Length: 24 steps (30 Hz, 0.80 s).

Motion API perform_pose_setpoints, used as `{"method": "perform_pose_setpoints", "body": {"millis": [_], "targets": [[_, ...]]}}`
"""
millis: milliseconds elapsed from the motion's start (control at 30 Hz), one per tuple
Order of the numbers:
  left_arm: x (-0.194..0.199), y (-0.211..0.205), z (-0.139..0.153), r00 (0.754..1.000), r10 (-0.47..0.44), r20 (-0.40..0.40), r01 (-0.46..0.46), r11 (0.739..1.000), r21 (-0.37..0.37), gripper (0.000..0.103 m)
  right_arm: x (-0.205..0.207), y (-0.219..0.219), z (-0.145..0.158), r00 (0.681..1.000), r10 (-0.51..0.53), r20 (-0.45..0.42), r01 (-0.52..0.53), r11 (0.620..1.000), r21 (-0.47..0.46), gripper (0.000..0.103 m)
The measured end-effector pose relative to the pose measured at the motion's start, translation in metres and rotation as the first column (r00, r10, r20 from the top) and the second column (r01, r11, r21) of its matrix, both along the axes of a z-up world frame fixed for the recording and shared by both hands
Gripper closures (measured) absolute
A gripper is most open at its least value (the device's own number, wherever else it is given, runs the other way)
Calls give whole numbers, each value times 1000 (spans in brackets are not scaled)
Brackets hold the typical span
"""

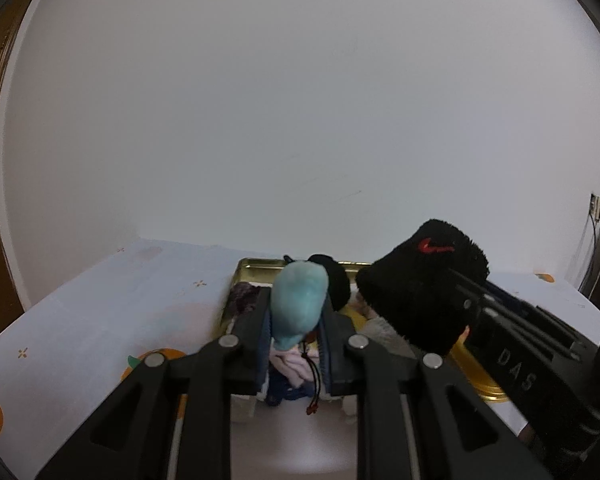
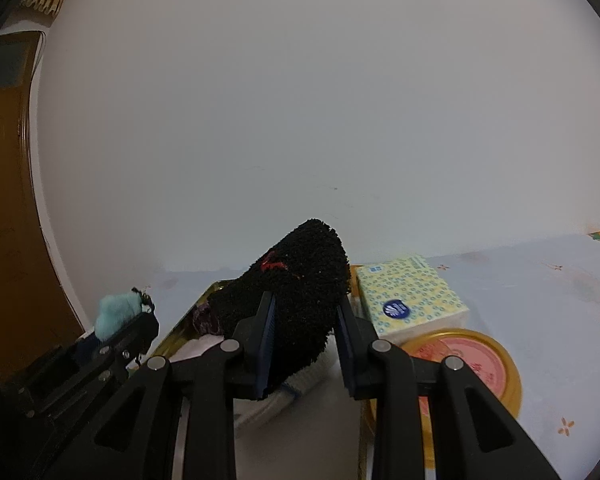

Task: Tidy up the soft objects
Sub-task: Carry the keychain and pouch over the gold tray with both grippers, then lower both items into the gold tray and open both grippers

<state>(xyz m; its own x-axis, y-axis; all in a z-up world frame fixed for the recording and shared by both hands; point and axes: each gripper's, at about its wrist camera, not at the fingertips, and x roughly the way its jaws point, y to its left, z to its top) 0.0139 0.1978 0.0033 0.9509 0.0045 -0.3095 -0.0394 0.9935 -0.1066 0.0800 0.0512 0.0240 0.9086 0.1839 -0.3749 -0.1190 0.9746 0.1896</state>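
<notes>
A home: a table under a fruit-print tablecloth, a tissue pack, a wooden door.

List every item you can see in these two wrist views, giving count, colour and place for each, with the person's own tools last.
Tin tray: one, gold, on the table, holding soft items.
Round lid: one, gold rim, pink face, beside the tray.
Tissue pack: one, yellow patterned, behind the lid.
Tablecloth: one, pale blue with orange fruit print.
Black wristband: one, red logo, in the right gripper.
Light blue plush: one, in the left gripper.
Wall socket: one, far right.
Left gripper: black, shut on the plush.
Right gripper: black, shut on the wristband.
</notes>
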Motion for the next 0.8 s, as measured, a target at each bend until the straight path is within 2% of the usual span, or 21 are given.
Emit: {"method": "perform_pose_setpoints", "body": {"millis": [167,400,600,800], "targets": [[6,1,-3,999,40,-30,-39,999,22,85,13,-6,-5,1000,9,-18,-8,1000,17,72],[23,5,-15,988,75,-133,-71,997,34,85,20,-15,-9,998,-8,-65,10,1000,23,72],[30,2,-15,984,94,-151,-86,995,58,85,18,-6,-12,997,-9,-78,7,1000,-23,71],[46,-7,-20,973,104,-204,-82,990,113,85,31,-2,-25,990,-2,-141,-5,999,-45,71]]}}
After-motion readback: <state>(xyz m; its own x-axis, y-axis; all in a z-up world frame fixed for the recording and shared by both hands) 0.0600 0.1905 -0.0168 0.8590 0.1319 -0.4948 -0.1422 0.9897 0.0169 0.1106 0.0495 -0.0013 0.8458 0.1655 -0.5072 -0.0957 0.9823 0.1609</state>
